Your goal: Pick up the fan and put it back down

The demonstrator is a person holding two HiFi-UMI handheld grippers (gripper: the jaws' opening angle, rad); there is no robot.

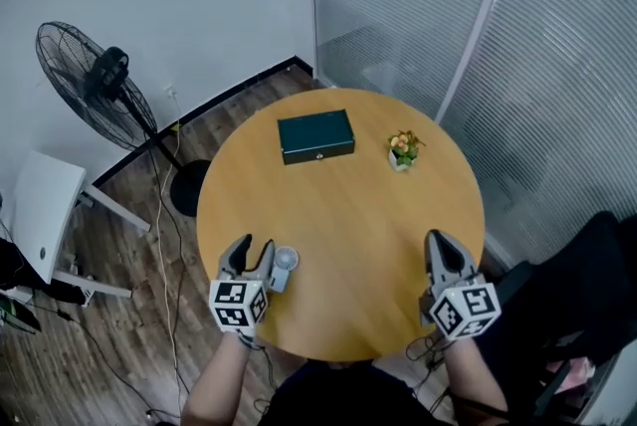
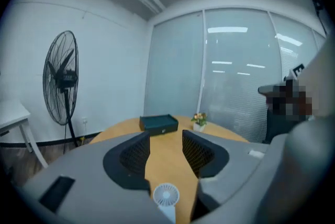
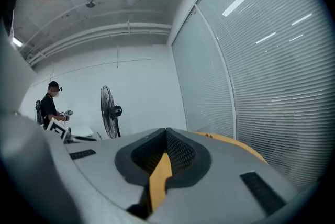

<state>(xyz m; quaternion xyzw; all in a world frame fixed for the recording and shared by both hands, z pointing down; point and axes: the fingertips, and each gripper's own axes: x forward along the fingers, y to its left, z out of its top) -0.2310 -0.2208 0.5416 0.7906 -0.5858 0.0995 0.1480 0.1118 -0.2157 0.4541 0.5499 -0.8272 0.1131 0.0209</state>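
while the tall pedestal fan (image 1: 95, 86) is standing idle on the floor at far left, well apart from the table (image 1: 338, 215), the left gripper (image 1: 253, 247) is hovering over the table's near left edge. its jaws are spread, with nothing pinched between the pads. the small white fan (image 1: 286, 261) is sitting just beside that gripper's right jaw in the head view. in the left gripper view it is showing low down, behind the pads rather than between them. whether it is lying flat on the wood i cannot tell. judging by the open jaws, it is either awaiting the pick-up or already set back down. further back, the dark green box (image 1: 316, 135) and the little potted plant (image 1: 403, 149) are sitting clear of the work. at right, the right gripper (image 1: 443, 245) is holding its jaws pressed together on nothing, probably just waiting out of the way.
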